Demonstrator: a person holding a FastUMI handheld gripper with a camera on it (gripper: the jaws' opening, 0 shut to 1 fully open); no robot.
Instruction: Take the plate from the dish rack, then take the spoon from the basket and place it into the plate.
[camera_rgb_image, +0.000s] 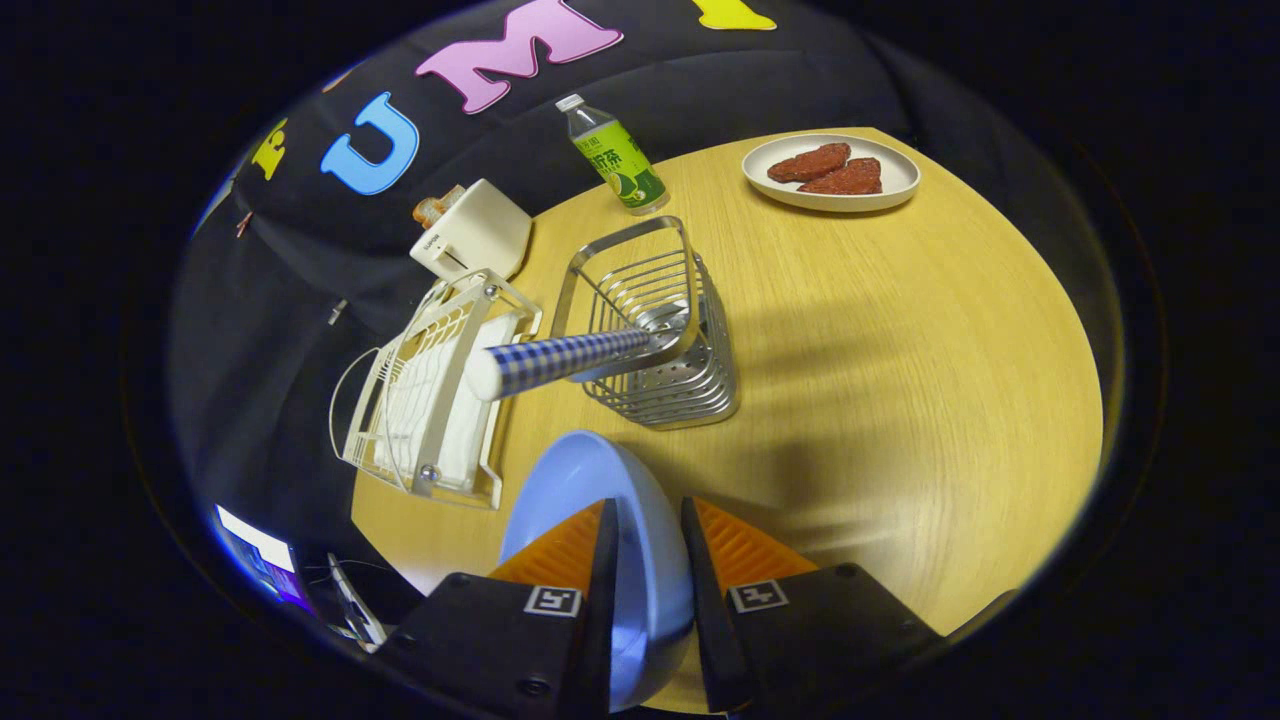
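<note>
Gripper (650, 535) clamps one plate (590, 480); one spoon (570, 360) in basket (660, 330) at 12 o'clock; one rack (435, 400) at 10.

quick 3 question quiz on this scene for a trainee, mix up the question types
1. True or false: the gripper is shut on the blue plate.
2. Where is the spoon? A) on the blue plate B) in the wire basket, handle sticking out C) in the dish rack
3. Fill in: the bottle stands beyond the ____.

Key
1. True: the plate's rim sits between both fingers.
2. B
3. basket
</note>
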